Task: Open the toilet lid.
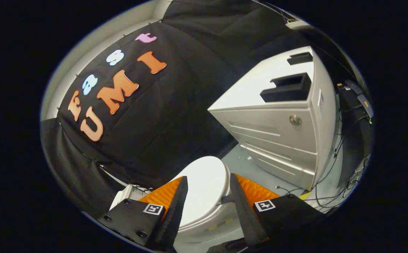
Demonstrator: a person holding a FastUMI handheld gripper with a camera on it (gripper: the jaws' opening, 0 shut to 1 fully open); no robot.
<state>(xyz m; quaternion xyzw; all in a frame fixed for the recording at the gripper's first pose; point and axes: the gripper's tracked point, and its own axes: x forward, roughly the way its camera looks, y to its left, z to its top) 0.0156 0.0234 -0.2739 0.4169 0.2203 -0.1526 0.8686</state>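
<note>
While the two fingers of the gripper (207,182) stand spread apart at the bottom centre of the frame, the white toilet lid (204,189) shows in the gap between them, lying closed and flat on the toilet bowl (207,225) below. Neither fingertip touches the lid; the fingers hang above it, released and holding nothing. Each finger carries a small square black-and-white marker (153,209) near its base, a pattern and no readable writing.

Behind the toilet, at lower left of the frame, the edge of a white cistern (128,195) peeks out, with a small label too blurred to read. A pale grey floor (246,165) runs to the right of the toilet. On it, in the right half of the frame, stands a white cabinet (278,140) with drawer fronts, a round metal lock (295,120) and two dark recesses (288,88) in its top. Black cables (327,196) trail over the floor at lower right. Black cloth (176,105) covers the booth wall across the upper left and centre.
</note>
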